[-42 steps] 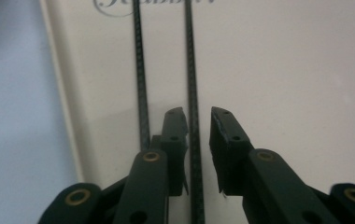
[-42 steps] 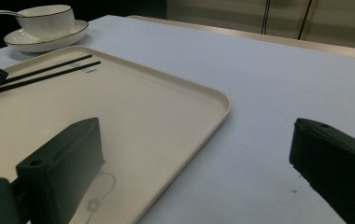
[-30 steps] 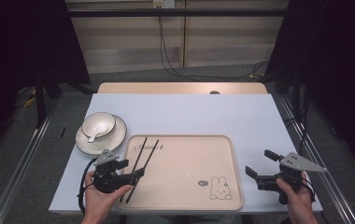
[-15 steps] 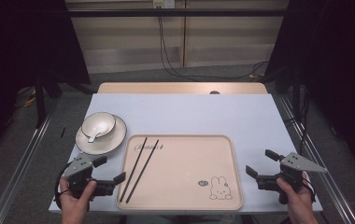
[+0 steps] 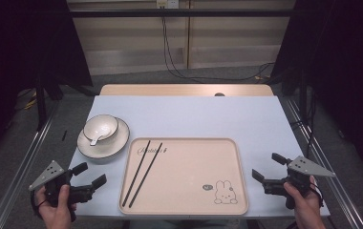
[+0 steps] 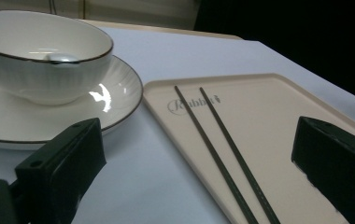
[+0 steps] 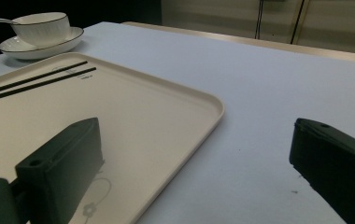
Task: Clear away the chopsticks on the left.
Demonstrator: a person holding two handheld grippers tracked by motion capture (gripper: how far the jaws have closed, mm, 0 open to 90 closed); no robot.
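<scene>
The left gripper (image 5: 90, 175) sits at the near left corner of the table, its two blocky black jaws spread wide with nothing between them — the matte plastic faces stand well apart in the left gripper view. Ahead of it and slightly to its right lie the chopsticks (image 5: 142, 172), two thin, straight, dark sticks resting side by side on the tray (image 5: 227, 148), close to parallel and just apart from each other. In the left gripper view the chopsticks (image 6: 222, 149) run between the jaws' line of sight, over a faint script mark printed on the tray's surface.

The tray is a broad, rounded-corner rectangle in smooth beige with a low raised rim; a small rabbit drawing (image 5: 223, 192) sits toward its corner nearest the right gripper. Ahead of the left gripper, off the tray, stands a glossy white bowl (image 5: 100, 128) with a thin dark rim line and a fluted wall, set on a matching saucer (image 5: 115, 145); a white spoon (image 5: 95, 140) lies in the bowl.

The right gripper (image 5: 264, 170) is held just beyond the tray's right edge — jaws likewise spread, empty, over the pale blue tabletop (image 5: 189, 114), which looks smooth and flat.
</scene>
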